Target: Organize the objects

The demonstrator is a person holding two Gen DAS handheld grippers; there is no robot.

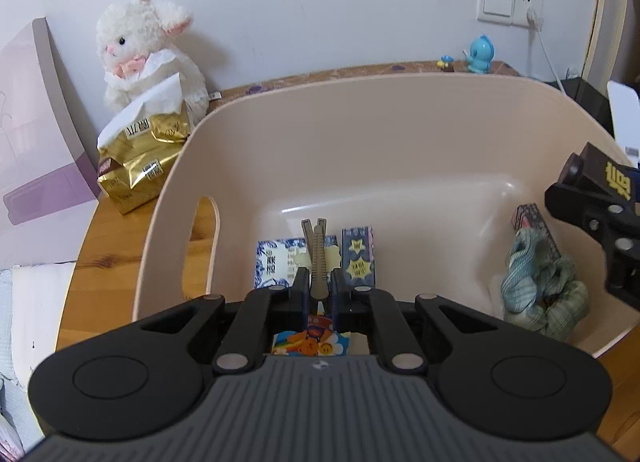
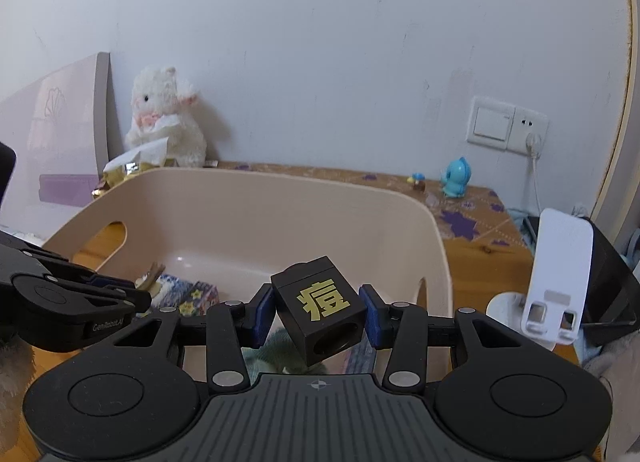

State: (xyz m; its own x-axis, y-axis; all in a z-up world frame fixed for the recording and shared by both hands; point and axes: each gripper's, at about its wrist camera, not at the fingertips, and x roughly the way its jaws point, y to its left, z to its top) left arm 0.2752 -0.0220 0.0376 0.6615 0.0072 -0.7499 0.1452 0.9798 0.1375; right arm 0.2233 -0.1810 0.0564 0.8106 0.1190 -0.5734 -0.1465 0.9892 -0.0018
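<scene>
A beige plastic basket (image 1: 360,134) stands on the wooden desk. My left gripper (image 1: 318,286) is shut on a grey-tan hair clip (image 1: 317,258) and holds it over the basket's inside. Below lie a blue-white packet (image 1: 276,262), a blue star box (image 1: 358,258), a colourful card (image 1: 312,342) and a green checked scrunchie (image 1: 540,282). My right gripper (image 2: 318,308) is shut on a black box with a gold character (image 2: 320,306), above the basket's (image 2: 280,198) near right side. The box also shows in the left wrist view (image 1: 600,178).
A white plush lamb (image 1: 148,46) and a gold tissue pack (image 1: 140,158) sit behind the basket at the left. A blue toy figure (image 2: 456,178) stands by the wall socket (image 2: 508,126). A white phone stand (image 2: 556,282) is at the right.
</scene>
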